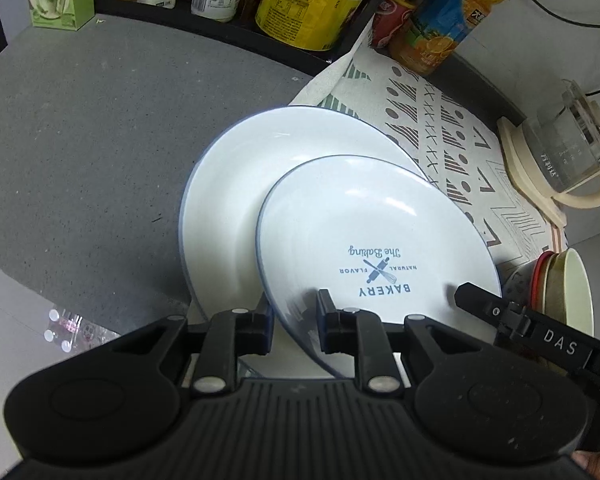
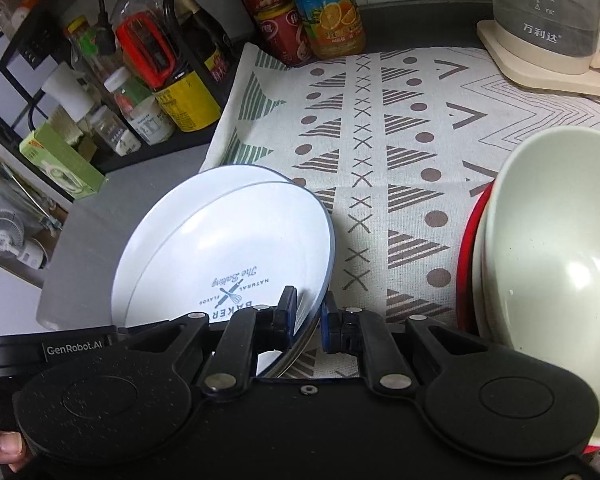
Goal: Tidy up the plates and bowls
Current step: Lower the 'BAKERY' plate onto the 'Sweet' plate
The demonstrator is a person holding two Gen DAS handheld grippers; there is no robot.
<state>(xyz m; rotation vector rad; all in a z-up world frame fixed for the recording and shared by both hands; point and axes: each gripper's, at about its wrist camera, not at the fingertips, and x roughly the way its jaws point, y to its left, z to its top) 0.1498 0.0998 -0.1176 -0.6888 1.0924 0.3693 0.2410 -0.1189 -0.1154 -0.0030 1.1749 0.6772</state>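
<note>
Left wrist: left tongs (image 1: 294,312) clamped on near rim of printed plate (image 1: 376,248), tilted, lettering upside down, overlapping larger plate (image 1: 236,188) on grey table (image 1: 80,140).

Right wrist: right tongs (image 2: 309,312) pinching same plate's (image 2: 228,256) right rim; stacked bowls (image 2: 552,280) at right, on patterned cloth (image 2: 400,140).
</note>
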